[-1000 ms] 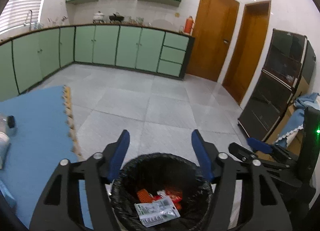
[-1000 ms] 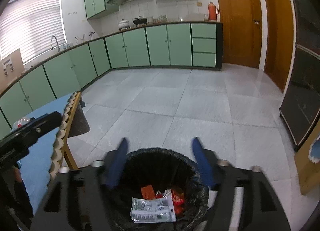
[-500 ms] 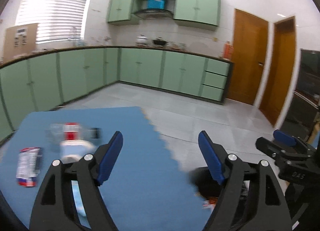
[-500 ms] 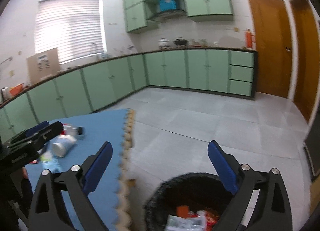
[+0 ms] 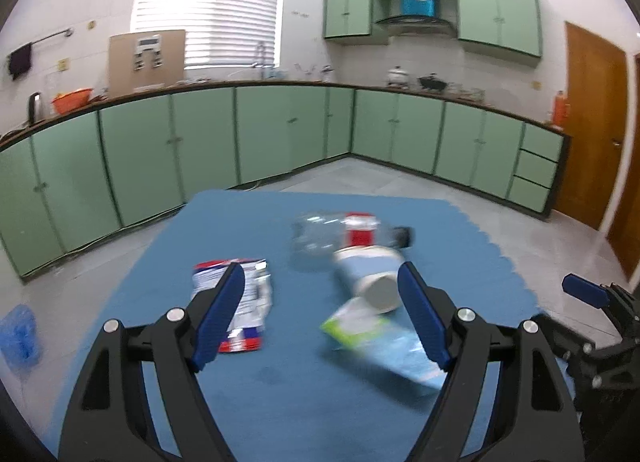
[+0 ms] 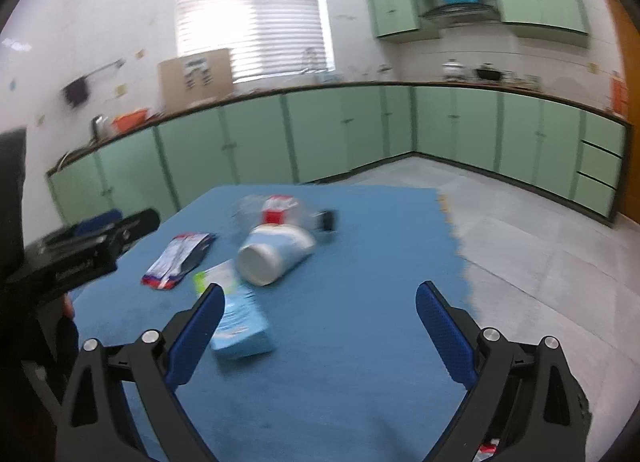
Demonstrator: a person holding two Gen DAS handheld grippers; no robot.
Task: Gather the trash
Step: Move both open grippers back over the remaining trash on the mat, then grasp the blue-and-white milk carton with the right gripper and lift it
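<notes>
Left wrist view: our left gripper (image 5: 320,314) hangs with jaws spread wide and empty over the blue mat (image 5: 304,402). At frame centre lie a red-and-white wrapper (image 5: 252,302), a clear bottle (image 5: 348,238), a pale blue cup (image 5: 370,274) on its side, and a blue-green packet (image 5: 384,342) just below it.

Right wrist view: our right gripper (image 6: 318,322) is likewise wide apart, gripping nothing. We see the same trash left of centre: wrapper (image 6: 178,260), cup (image 6: 276,252), bottle (image 6: 280,210), packet (image 6: 240,322). Green cabinets (image 6: 360,134) cross the middle.
</notes>
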